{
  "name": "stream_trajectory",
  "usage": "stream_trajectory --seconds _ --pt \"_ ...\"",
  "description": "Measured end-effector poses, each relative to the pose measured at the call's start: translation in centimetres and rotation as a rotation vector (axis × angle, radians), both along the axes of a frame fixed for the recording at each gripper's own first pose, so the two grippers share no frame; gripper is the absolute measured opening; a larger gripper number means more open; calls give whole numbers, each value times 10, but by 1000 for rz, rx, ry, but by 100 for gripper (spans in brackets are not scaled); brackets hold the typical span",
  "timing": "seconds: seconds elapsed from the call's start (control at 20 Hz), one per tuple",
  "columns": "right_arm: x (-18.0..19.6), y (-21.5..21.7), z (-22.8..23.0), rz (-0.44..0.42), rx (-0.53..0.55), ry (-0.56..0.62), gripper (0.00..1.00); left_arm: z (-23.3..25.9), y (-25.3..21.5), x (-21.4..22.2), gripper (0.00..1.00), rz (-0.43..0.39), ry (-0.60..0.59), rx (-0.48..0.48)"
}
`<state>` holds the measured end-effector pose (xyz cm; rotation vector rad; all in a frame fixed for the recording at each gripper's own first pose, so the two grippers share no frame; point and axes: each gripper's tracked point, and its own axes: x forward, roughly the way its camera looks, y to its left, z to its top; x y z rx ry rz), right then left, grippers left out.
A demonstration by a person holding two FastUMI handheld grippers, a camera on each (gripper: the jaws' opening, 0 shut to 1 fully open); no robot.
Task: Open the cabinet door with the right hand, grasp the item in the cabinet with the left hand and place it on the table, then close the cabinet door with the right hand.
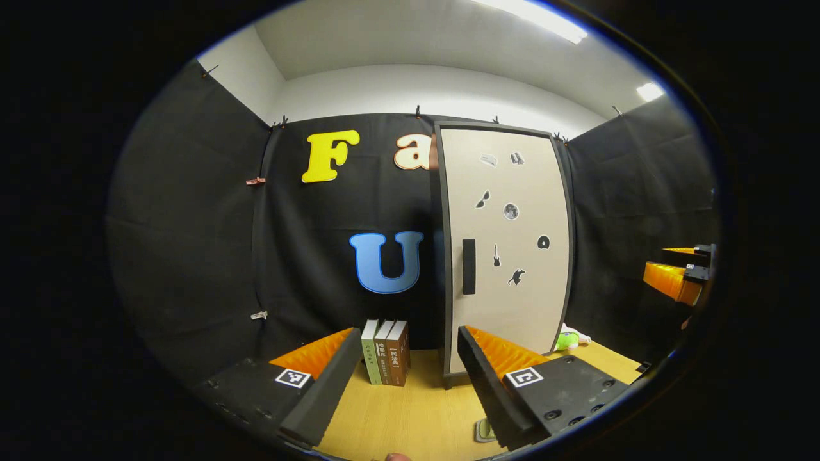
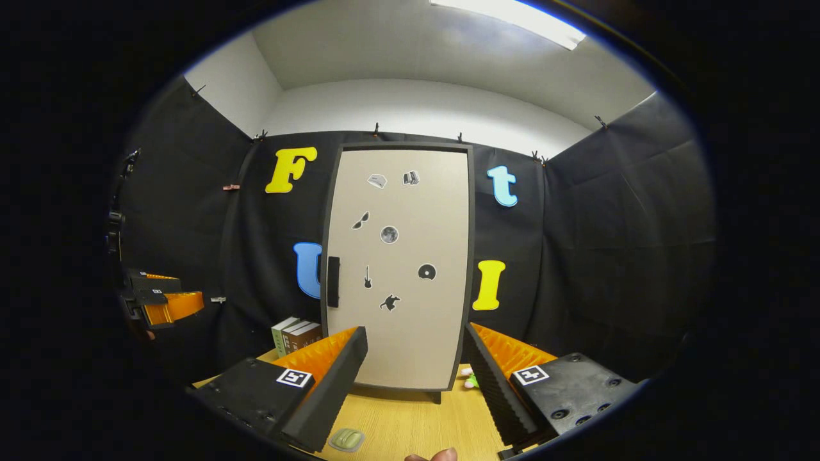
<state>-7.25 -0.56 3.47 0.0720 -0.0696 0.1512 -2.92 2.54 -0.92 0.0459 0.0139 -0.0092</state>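
Cabinet door (image 1: 506, 250) standing shut in the left gripper view, upright at the back of the wooden table (image 1: 410, 416) against the black cloth, dark handle (image 1: 469, 266) running along its left edge, so opening from that side and hinging on the right, judging by the layout. Hiding whatever item is waiting inside; nothing of it showing yet. Left gripper (image 1: 403, 374) hovering low over the table with fingers spread apart and empty, probably holding back until the door swings clear. Row of books (image 1: 386, 352) standing just left of the cabinet, something small and green (image 1: 567, 339) peeking out near its right foot, a pale flat object (image 1: 485, 430) lying on the table close to the fingers. Right gripper (image 1: 679, 272) floating far off at the right edge, jaw state unclear from there. Facing the door squarely in the right gripper view, with the right gripper (image 2: 415, 371) also spread wide, holding nothing and well short of the handle (image 2: 333, 282), seemingly lining up for the opening pull. Left gripper (image 2: 163, 301) hanging off at the left edge, books (image 2: 296, 333) sitting beside the cabinet, pale flat object (image 2: 346, 439) resting on the table (image 2: 410, 419) nearby.
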Motion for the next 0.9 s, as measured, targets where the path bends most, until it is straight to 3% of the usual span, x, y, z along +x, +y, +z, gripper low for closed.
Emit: stream_trajectory --seconds 0.9 --pt "2 -11 -1 -4 -3 -2 98 1 -7 3 94 0 -1 -3"
